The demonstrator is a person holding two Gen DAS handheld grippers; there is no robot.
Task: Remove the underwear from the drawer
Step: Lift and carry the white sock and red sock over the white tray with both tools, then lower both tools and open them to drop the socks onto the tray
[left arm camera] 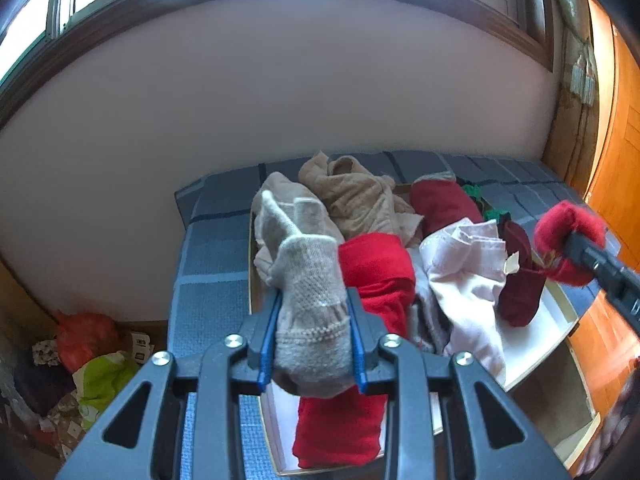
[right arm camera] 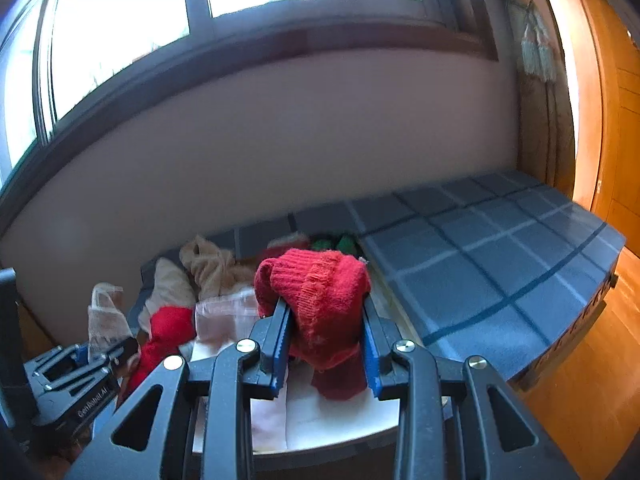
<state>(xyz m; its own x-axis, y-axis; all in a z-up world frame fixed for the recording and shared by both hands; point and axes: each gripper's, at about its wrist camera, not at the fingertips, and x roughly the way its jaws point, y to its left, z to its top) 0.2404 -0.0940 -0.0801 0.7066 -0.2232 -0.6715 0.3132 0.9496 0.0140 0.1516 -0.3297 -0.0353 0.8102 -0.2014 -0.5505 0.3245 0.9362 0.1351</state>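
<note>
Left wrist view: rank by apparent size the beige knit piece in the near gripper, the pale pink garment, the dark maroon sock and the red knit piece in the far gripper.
1. beige knit piece, enlarged by nearness
2. pale pink garment
3 and 4. dark maroon sock and red knit piece look alike; I won't rank them.

My right-wrist view: white lettering "GenRobot.AI" on the black plastic body of my left gripper [right arm camera: 92, 402].
</note>
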